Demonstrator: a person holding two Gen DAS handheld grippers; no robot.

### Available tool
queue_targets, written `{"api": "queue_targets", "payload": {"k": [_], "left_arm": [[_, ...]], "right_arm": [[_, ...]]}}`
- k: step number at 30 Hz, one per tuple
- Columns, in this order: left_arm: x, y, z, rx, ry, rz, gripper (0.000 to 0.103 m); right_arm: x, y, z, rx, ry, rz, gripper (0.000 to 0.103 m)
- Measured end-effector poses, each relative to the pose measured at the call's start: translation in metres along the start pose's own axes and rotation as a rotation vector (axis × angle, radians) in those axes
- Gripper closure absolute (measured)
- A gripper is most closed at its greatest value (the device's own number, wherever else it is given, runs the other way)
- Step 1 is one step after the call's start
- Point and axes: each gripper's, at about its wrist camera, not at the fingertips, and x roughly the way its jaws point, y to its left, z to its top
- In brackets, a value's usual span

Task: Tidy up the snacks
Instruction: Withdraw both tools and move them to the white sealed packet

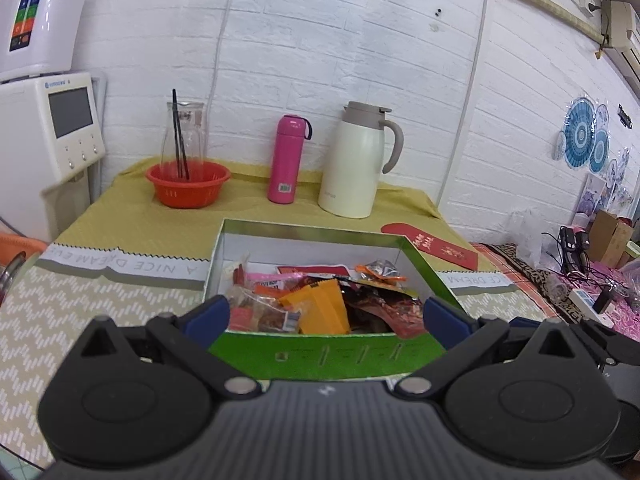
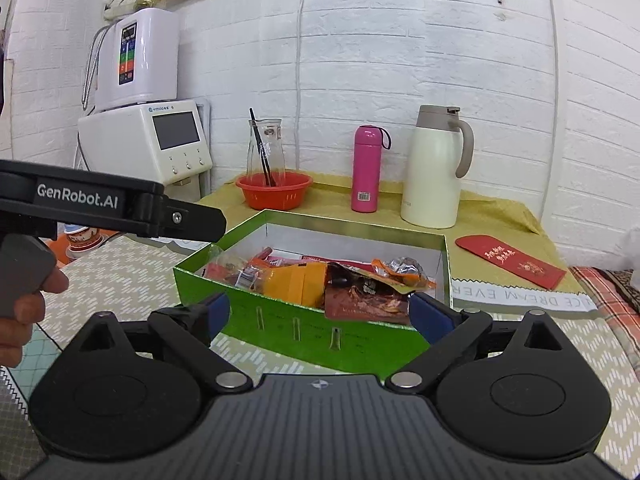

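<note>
An open green box point(image 1: 320, 354) with white inner walls sits on the patterned tablecloth and holds several snack packets. Among them are an orange packet point(image 1: 322, 310), a dark red-brown packet point(image 1: 384, 308) and a crinkled silver-orange wrapper point(image 1: 382, 270). My left gripper point(image 1: 326, 316) is open wide just in front of the box's near wall, nothing between its blue pads point(image 1: 208, 316). My right gripper point(image 2: 324, 314) is also open and empty, close to the green box point(image 2: 280, 320) at its near corner. The left gripper point(image 2: 200, 222), held by a hand point(image 2: 24, 308), shows at the left.
A red envelope point(image 2: 512, 260) lies right of the box. Behind stand a cream thermos jug point(image 1: 354, 162), a pink bottle point(image 1: 286, 160) and a red basket point(image 1: 188, 184) holding a glass carafe. White appliances point(image 1: 60, 128) stand left. A side table point(image 1: 592, 280) with cables and boxes stands right.
</note>
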Motion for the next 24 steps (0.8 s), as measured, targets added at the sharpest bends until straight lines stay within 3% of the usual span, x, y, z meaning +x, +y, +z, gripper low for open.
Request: {"api": "queue_targets", "payload": {"k": [9,14,18,24], "left_arm": [[-0.018,-0.013,-0.052,-0.068,0.070,-0.090,0.000],[-0.007,-0.026,-0.082,-0.034,0.166,-0.110,0.000],[0.004,-0.034,-0.094,-0.047,0.229,-0.184,0.000],[0.018,-0.044,-0.098,-0.061,0.280,-0.291,0.000]], "right_arm": [[-0.035,-0.017,-0.043,0.113,0.036,-0.067,0.000],[-0.035,-0.026,-0.070,0.164,0.122,-0.038,0.000],[-0.032,-0.023,-0.084,0.175,0.188,0.004,0.000],[-0.033,-0.010,-0.093,0.133,0.214,0.041,0.000]]}}
